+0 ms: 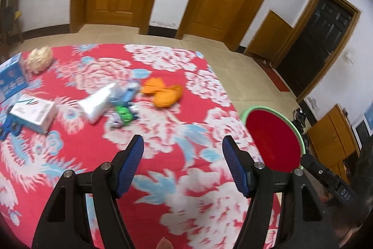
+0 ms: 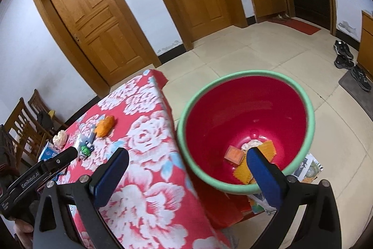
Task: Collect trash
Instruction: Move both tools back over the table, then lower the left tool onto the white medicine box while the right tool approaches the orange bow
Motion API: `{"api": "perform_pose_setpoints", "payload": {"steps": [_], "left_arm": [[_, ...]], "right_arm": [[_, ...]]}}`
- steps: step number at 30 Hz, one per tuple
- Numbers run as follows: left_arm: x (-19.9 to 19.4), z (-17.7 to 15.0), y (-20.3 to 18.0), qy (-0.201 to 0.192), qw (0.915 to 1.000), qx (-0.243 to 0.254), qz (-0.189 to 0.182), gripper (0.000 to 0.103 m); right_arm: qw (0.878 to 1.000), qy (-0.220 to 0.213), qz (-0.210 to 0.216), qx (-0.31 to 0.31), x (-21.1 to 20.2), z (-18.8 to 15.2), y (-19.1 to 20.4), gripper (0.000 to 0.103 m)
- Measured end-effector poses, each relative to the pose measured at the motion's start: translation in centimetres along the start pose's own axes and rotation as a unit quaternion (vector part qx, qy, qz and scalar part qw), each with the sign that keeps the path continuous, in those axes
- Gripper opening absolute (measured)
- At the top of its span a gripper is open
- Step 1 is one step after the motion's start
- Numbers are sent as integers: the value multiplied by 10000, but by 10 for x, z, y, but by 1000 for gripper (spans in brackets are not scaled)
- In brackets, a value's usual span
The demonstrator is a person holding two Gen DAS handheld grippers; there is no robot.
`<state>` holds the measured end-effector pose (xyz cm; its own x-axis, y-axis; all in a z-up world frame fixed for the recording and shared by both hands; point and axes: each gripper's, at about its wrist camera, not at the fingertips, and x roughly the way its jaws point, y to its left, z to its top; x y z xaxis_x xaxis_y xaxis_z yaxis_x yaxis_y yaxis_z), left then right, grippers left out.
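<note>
Your left fingers and right fingers are spread wide, holding nothing. Some trash is in the bin. Orange scrap at 12 o'clock waits

The bench cover is red with large white flowers and pale blue leaves. Beside the bench, the bin is red inside with a mint-green rim. In the bin lie an orange block and a yellow ribbed wrapper. On the bench: orange peel, a green-and-white wrapper, a white box, a blue box. Each tool has blue pads on black arms.
</note>
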<state>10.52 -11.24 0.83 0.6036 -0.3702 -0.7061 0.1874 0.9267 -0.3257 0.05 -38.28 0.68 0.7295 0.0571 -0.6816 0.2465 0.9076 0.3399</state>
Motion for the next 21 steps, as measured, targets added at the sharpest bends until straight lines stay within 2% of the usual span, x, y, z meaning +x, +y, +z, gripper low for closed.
{"api": "perform_pose_setpoints", "payload": {"steps": [11, 21], "left_arm": [[-16, 12, 70, -230, 9968, -596, 487, 69], [-9, 23, 120, -275, 9905, -1069, 815, 69]], "right_arm": [[9994, 173, 146, -262, 16, -3, 39, 103], [9986, 291, 202, -382, 33, -4, 62, 103]]}}
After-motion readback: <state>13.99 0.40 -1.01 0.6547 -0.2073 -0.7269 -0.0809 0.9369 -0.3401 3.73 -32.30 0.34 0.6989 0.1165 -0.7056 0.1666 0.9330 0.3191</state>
